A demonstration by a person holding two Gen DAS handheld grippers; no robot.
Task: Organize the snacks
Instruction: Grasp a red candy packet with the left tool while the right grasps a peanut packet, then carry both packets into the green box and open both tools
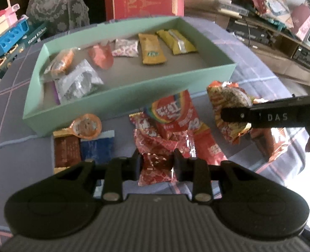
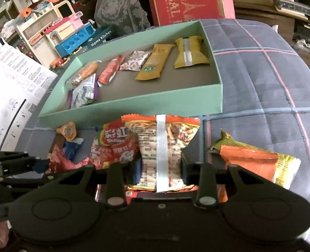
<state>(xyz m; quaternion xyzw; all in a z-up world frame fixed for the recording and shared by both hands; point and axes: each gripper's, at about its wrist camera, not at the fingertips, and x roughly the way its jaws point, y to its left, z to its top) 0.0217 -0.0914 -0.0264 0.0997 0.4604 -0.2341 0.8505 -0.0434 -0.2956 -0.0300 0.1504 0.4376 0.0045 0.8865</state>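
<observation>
Snacks: seven packets lined up inside mint box, rest heaped on checked cloth in front of it.

Left wrist view: left gripper closed on red foil packet, pinched from pile, likely for transfer to box. Right gripper enters from right, noodle-snack bag in its grip, lifted near box corner.

Right wrist view: right gripper clamped across noodle-snack bag, seam up, held toward box. Orange-yellow packet lies apart on cloth, untouched.

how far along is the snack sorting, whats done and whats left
Done: about six snacks already lie in the green tray, including two yellow packets.

In hand: the right gripper is shut on the noodle snack pack; the left gripper is closed around the red foil packet.

Left: the Skittles bag, orange lollipop, blue packet, brown packet and the orange-yellow packet remain on the bedspread.
</observation>
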